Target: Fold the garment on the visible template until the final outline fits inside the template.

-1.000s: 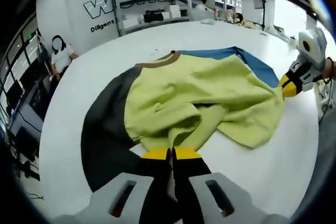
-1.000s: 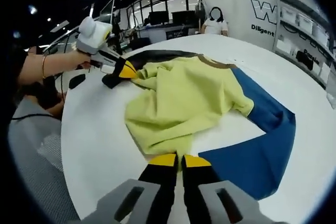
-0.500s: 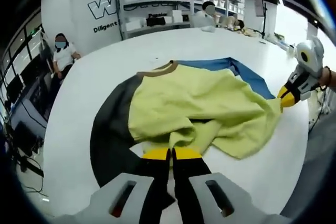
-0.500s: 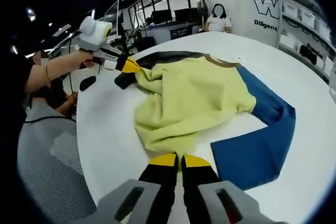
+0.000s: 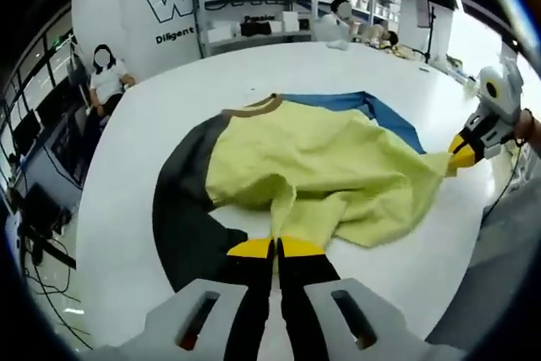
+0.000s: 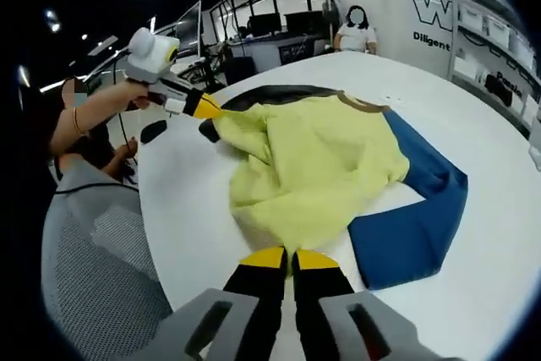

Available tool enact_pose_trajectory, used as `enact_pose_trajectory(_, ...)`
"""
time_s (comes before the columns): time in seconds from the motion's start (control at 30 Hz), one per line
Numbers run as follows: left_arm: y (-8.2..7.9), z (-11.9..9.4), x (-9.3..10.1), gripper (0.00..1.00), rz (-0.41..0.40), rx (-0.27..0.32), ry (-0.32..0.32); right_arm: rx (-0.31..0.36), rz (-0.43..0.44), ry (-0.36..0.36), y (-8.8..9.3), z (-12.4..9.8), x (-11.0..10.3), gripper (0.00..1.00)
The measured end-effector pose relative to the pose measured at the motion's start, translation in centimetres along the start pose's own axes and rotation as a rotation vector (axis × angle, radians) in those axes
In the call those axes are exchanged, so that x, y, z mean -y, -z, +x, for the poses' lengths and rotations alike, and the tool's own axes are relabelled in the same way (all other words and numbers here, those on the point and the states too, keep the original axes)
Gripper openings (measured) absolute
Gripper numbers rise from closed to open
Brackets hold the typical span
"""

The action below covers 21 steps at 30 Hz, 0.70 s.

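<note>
A yellow-green garment (image 5: 321, 171) with a brown collar (image 5: 252, 108) lies spread on a white round table (image 5: 161, 99). Under it lies the template, black on one side (image 5: 182, 209) and blue on the other (image 5: 376, 109). My left gripper (image 5: 275, 248) is shut on the garment's near edge. My right gripper (image 5: 456, 154) grips its far right corner, pulled taut. In the right gripper view, the right gripper (image 6: 292, 258) is shut on the garment (image 6: 313, 166) beside the blue template (image 6: 414, 217). A hand holds the left gripper (image 6: 207, 109) on the other corner.
The table's rim runs close by both grippers. A grey mesh chair (image 6: 101, 251) stands off the edge, and a small black object (image 6: 152, 131) lies near the left gripper. Shelving (image 5: 254, 6) and a seated person (image 5: 106, 78) are beyond the table.
Both grippers have pulled the held edge toward the table's rim. The garment has slid and stretched flatter, uncovering more of the template's far side.
</note>
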<state>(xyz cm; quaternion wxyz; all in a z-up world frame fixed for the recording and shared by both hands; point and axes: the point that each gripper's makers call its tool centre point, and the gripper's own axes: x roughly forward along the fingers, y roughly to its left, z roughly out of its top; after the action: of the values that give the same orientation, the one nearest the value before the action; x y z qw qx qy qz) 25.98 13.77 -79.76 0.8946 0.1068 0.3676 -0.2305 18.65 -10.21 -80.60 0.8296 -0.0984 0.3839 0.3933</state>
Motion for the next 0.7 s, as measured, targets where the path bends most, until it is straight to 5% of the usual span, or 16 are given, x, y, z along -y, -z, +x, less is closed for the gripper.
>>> enact_pose_trajectory(0.5, 1.4, -2.7, -0.4, 0.01, -0.078, -0.025, -0.010, -0.027, 0.052, 0.002, 1.1, -1.4, 0.1, 0.00)
enact_pose_trajectory(0.7, 1.8, -2.2, -1.6, 0.01, -0.105, 0.011, -0.032, -0.029, 0.054, 0.043, 1.5, -1.3, 1.0, 0.00)
